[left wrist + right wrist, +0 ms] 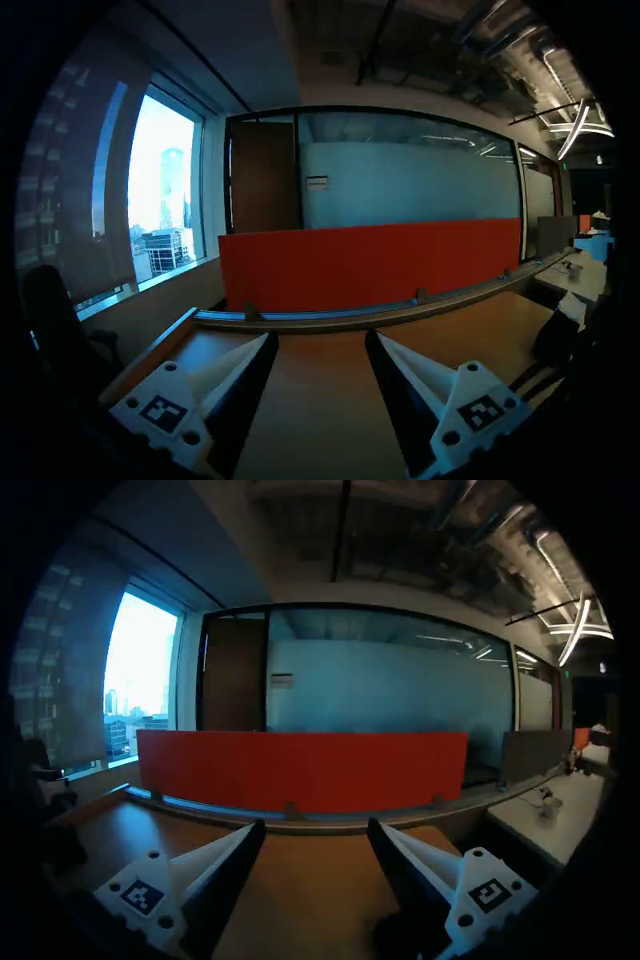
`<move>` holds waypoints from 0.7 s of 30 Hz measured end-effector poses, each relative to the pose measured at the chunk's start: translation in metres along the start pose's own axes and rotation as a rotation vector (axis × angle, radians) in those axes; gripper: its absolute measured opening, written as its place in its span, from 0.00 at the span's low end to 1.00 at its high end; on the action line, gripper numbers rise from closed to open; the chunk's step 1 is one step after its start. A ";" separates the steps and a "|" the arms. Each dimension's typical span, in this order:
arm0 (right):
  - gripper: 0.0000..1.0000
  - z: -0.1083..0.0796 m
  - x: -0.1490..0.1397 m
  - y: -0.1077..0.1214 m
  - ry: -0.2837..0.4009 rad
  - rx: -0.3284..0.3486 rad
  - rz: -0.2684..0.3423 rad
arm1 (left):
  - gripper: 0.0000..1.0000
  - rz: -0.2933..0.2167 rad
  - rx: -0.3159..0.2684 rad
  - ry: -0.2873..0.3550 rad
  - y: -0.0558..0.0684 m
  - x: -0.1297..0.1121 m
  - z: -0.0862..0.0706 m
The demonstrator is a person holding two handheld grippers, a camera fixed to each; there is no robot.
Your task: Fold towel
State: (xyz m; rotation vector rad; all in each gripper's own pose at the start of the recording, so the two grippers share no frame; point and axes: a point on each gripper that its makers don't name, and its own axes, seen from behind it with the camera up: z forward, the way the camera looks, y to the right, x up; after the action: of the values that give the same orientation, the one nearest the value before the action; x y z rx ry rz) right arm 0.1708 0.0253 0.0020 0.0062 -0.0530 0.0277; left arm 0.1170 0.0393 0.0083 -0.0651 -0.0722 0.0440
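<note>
- In the left gripper view, the left hand-held gripper [320,336] is held with its two fingers apart; nothing is clamped between them.
- A bare stretch of wooden desk [320,408] is seen under and between those fingers.
- A square black-and-white marker [162,412] is carried on each finger base.
- Straight ahead of this hand-held gripper, past the desk's far edge, a red divider [368,264] is set upright.
- Beyond the divider a glass wall [408,180] is seen, with a brown door [264,176] to its left.
- Ahead and to the left, a bright window [164,200] is placed; a city skyline is seen through it.
- At the far right a dark object with a white top [568,320] is seen on the desk; what it is cannot be told.
- In the right gripper view, the right hand-held gripper [316,824] is likewise held apart over bare desk, with nothing gripped.
- To the right of it, a second, paler desk [552,820] is seen with small items that cannot be made out.
- Where the towel lies cannot be told.
</note>
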 end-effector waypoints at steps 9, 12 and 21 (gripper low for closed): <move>0.99 -0.001 0.007 -0.007 -0.002 -0.023 0.004 | 0.79 0.014 -0.004 0.019 0.003 -0.002 0.000; 0.99 -0.004 0.008 -0.009 -0.006 -0.029 0.021 | 0.80 0.027 0.000 0.029 0.003 -0.004 0.000; 0.99 -0.011 0.015 -0.019 0.022 -0.039 0.066 | 0.79 0.030 0.010 0.060 0.000 -0.025 0.000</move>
State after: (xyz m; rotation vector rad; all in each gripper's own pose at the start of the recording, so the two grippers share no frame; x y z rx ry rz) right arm 0.1864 0.0063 -0.0086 -0.0344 -0.0313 0.0929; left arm 0.0918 0.0378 0.0066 -0.0574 -0.0106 0.0722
